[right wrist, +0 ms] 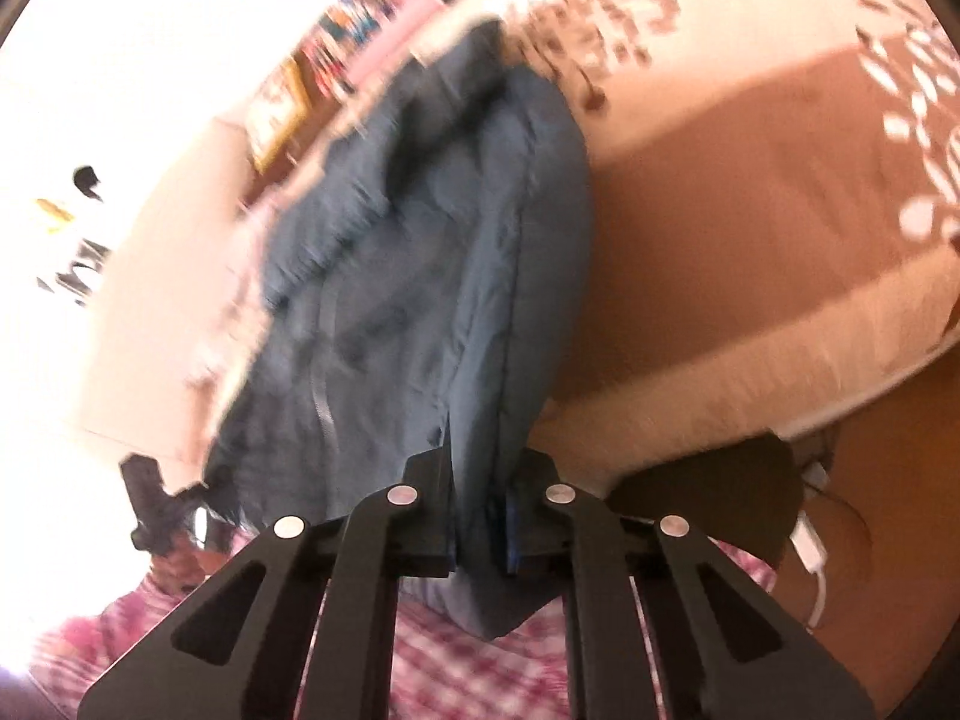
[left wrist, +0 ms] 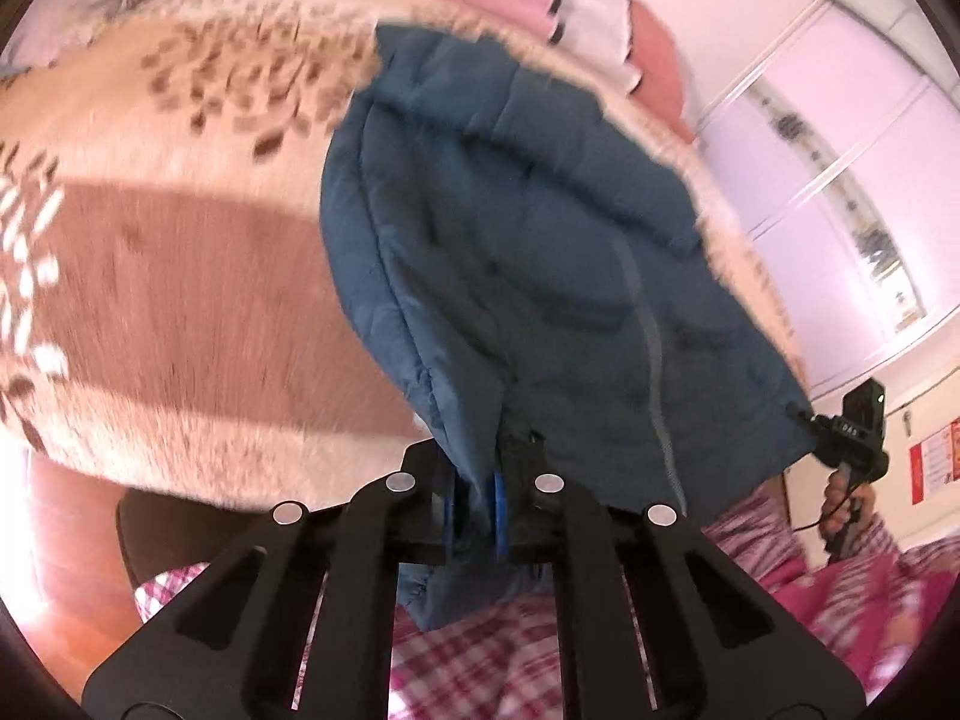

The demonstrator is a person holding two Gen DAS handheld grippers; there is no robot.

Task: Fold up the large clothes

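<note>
Jacket point(left wrist: 528, 252) hem pinched between fingers point(left wrist: 503, 501) of both grippers.

Motion blur smears the blue jacket point(right wrist: 420, 252) and patterned blanket point(right wrist: 750, 228).

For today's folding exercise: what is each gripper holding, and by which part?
Both hold the padded blue zip-up jacket by its near hem: the left gripper near one corner, the right gripper near the other.

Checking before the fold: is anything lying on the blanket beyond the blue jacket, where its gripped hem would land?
Nothing visible. The blue jacket lies alone on the brown patterned blanket; both grippers are shut on its hem.
</note>
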